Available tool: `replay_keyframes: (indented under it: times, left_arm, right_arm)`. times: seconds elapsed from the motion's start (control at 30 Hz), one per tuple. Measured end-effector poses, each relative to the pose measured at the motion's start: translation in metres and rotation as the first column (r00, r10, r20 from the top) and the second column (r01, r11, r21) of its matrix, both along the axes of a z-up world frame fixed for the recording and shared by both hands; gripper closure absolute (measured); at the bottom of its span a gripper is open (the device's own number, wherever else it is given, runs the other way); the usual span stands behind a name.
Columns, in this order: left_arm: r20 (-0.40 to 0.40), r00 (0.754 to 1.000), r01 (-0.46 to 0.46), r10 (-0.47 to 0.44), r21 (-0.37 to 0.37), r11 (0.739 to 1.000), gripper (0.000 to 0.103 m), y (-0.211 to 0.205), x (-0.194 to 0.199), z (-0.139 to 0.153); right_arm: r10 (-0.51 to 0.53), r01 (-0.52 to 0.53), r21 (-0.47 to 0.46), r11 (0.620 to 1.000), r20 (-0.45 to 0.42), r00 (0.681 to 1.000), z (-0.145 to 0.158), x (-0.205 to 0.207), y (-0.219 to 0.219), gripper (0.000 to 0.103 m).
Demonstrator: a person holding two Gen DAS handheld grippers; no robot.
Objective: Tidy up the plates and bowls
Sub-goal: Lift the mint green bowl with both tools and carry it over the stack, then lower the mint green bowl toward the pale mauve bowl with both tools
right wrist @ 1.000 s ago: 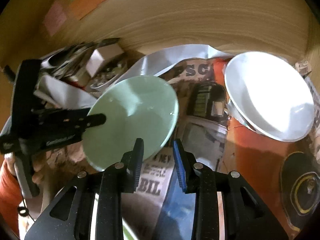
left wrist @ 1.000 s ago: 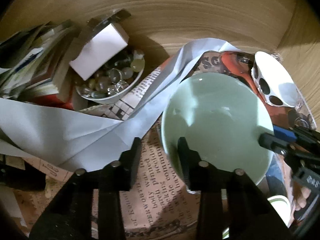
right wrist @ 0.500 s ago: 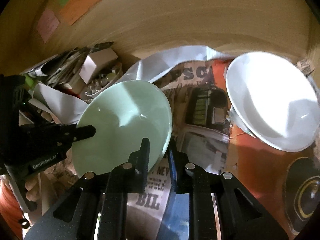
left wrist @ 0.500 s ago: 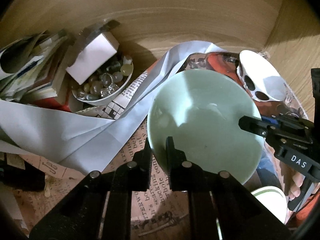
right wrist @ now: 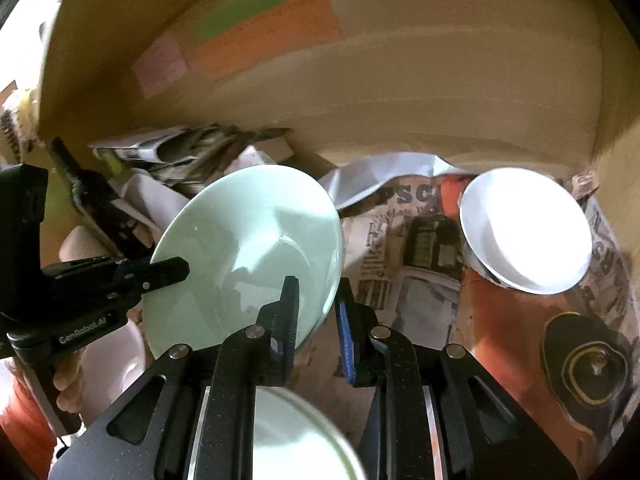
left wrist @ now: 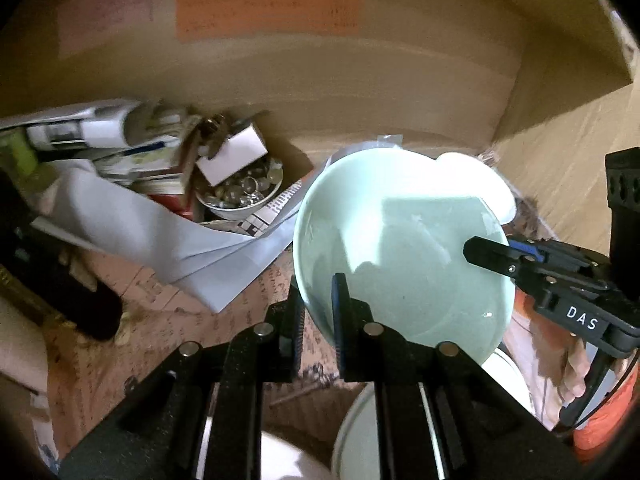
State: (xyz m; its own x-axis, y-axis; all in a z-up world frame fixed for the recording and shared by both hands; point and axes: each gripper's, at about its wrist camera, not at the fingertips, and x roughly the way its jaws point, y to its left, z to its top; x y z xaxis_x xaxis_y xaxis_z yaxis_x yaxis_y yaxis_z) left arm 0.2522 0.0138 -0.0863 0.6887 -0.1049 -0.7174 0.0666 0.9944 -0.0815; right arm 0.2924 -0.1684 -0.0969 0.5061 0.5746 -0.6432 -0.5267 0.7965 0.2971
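Both hand-held grippers, left [left wrist: 318,312] and right [right wrist: 318,316], clamp opposite rims of a tilted pale-green bowl [left wrist: 400,248]; next, seemingly, stacking it on dishes below.

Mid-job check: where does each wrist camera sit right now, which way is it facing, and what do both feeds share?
Left wrist: rides the left gripper, looks forward and down into a cardboard box at the pale green ceramic bowl; the right gripper and holding hand enter from the right.
Right wrist: rides the right gripper, faces the box's back wall; green bowl left, white ceramic bowl right; left gripper enters from the left.
Shared: the green bowl, clamped at opposite rims, white bowl, newspaper lining.
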Motion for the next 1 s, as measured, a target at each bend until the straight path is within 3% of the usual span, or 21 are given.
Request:
replay_keyframes:
  times: [0.6, 1.0]
  left_arm:
    - [0.169, 0.983, -0.073, 0.069, 0.014, 0.997, 0.091, 0.037, -0.119, 0.027]
    - [0.152, 0.979, -0.134, 0.136, -0.024, 0.991, 0.091, 0.077, -0.172, 0.012]
  right_arm:
    - [0.099, -0.104, 0.052, 0.993, 0.097, 0.99, 0.025, -0.082, 0.027, 0.086]
    - [0.195, -0.201, 0.063, 0.978, 0.086, 0.977, 0.017, -0.118, 0.058, 0.086]
